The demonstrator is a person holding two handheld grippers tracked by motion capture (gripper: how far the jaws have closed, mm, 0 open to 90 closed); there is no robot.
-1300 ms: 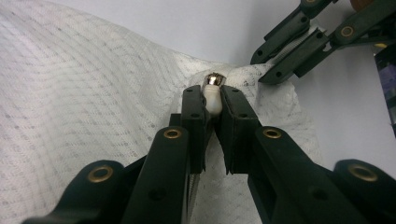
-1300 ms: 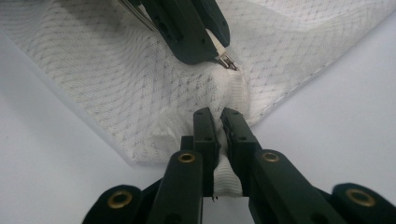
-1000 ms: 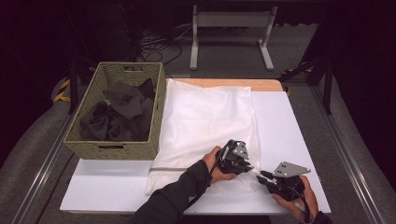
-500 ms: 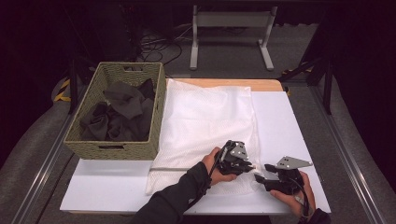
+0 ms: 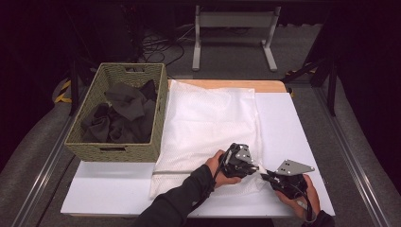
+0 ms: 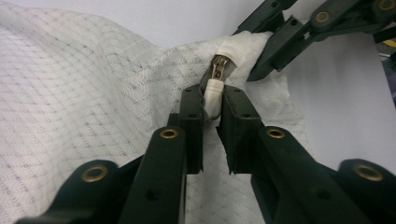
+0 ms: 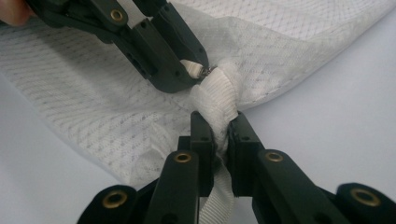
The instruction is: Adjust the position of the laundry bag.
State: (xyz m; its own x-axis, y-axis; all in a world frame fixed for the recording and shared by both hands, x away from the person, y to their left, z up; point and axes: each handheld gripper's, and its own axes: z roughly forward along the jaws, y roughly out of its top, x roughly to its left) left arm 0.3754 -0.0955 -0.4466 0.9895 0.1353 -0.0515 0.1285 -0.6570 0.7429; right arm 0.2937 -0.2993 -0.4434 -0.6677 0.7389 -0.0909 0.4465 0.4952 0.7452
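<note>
Wicker basket [image 5: 116,150] holding dark clothes [image 5: 120,118], left on table [image 5: 293,123].

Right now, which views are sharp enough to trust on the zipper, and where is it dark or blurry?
Left gripper view: zipper pull crisp, near jaws soft. Right gripper view: webbing strap sharp, bottom edge blurred. High view: mesh bag evenly lit, surroundings black, detail at the grippers too small.

One camera hangs high above the person's side of the desk [image 5: 293,123], looking forward and down over everything. Two more ride on the grippers, each peering along its own black fingers [image 6: 191,121] from very close. Both share the corner of the white mesh bag [image 7: 219,93], facing it from opposite sides.
</note>
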